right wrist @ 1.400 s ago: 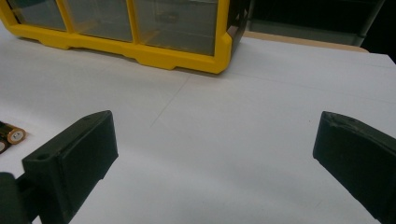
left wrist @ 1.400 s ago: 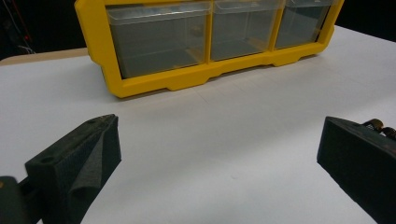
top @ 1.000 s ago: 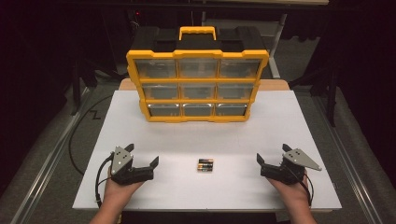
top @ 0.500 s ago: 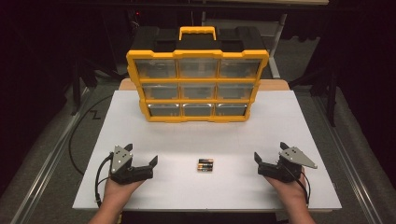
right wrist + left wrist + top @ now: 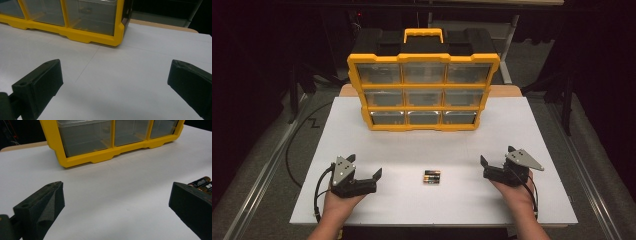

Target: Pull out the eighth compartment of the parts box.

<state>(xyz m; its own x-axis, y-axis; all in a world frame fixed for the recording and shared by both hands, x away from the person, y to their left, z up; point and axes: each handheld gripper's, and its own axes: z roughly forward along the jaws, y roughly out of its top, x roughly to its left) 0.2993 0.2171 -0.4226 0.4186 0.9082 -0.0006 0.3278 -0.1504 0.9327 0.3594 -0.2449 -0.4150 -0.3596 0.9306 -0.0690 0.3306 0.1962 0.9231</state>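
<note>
A yellow organiser (image 5: pixel 423 92) with clear drawers stands upright at the back middle of the white table (image 5: pixel 537 130). A small bundle of batteries (image 5: pixel 432 176) lies flat on the table near the front, between my hands. My left gripper (image 5: pixel 364 166) rests to the left of the batteries, open and holding nothing. My right gripper (image 5: pixel 497 155) sits to their right, also open and holding nothing. In the left gripper view, the left gripper (image 5: pixel 117 195) faces the organiser's lower left drawer (image 5: pixel 85 136), with the batteries (image 5: pixel 201 182) beside its right jaw. In the right gripper view, the right gripper (image 5: pixel 116 72) faces the organiser's lower right corner (image 5: pixel 117 35).
The organiser's black and yellow carry handle (image 5: pixel 423 35) points away from me. A cable (image 5: pixel 294 145) trails off the table's left side to the floor. Bare white tabletop (image 5: pixel 422 145) lies between the organiser and the batteries. Dark floor surrounds the table.
My right gripper has shifted slightly forward and left, toward the batteries. The left gripper and the batteries have stayed where they were.
</note>
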